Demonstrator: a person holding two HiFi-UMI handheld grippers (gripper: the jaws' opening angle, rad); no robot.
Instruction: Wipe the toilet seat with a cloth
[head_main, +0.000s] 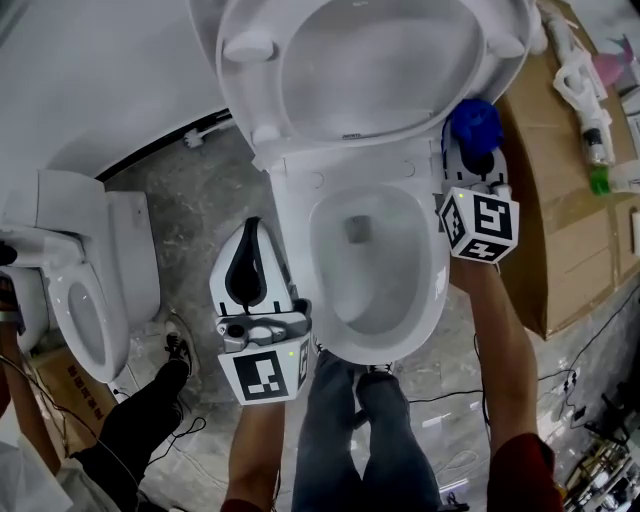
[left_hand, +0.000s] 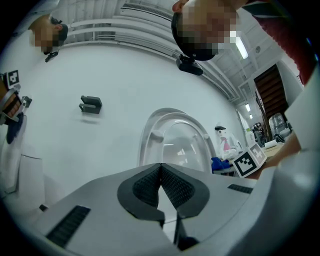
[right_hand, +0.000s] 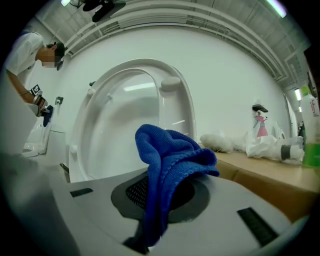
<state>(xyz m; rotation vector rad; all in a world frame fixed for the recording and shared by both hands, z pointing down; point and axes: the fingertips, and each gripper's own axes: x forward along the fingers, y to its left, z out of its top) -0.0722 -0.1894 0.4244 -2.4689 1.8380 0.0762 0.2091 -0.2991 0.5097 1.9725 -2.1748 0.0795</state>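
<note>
Here we pinch the crumpled blue knit cloth (head_main: 474, 122) in our right gripper (head_main: 468, 152), upper right beside the raised white plastic toilet seat (head_main: 245, 92), ready for wiping, while our left gripper (head_main: 252, 238) hangs lower left, jaws closed on nothing.

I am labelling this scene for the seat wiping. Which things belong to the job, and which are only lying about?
For the job:
- blue cloth, clamped in the right gripper
- raised toilet seat
- toilet bowl

Lying about:
- second toilet at the left
- cardboard box
- bottles on it
- cables on the floor
</note>
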